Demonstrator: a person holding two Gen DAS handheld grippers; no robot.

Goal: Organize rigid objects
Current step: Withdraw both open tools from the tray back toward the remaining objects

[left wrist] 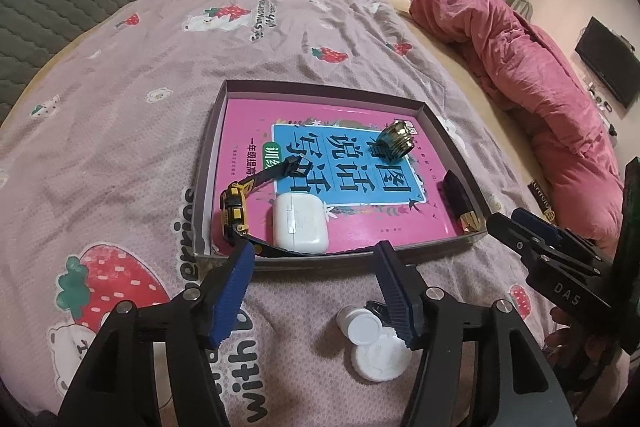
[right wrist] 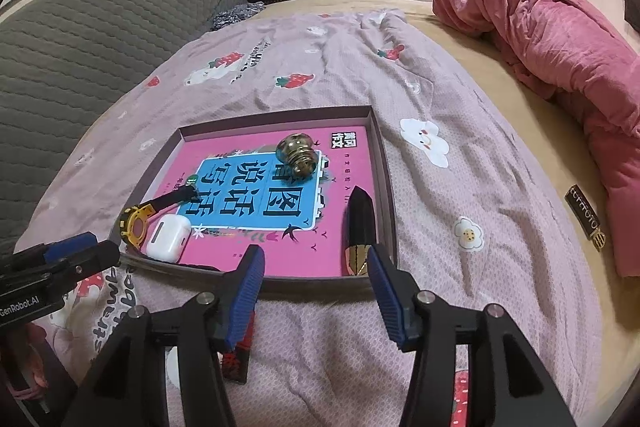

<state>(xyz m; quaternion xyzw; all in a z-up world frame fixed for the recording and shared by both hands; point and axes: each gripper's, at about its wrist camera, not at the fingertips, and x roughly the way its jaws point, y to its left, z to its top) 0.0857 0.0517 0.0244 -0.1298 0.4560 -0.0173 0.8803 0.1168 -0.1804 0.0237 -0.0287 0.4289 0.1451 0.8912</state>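
1. White round lids [left wrist: 374, 341] lie on the bed sheet [left wrist: 120, 131] beneath the left gripper [left wrist: 316, 293], jaws released, holding nothing.
2. Right gripper [right wrist: 316, 293]: jaws released, empty.
3. Inside the tray [left wrist: 456, 139], on a pink book [left wrist: 248, 123], lie a watch [left wrist: 236, 211], earbud case [left wrist: 300, 225] and brass knob [left wrist: 396, 139].
4. Its lipstick [right wrist: 360, 227] lies along the right wall, gold end nearest.

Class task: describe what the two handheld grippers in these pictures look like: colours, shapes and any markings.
Both are alike. The left gripper and right gripper each have two black angular arms with silver round bolt heads, ending in blue ribbed pads. Seen from the side, one body bears white lettering "DAS", the other "GenRobot.AI".
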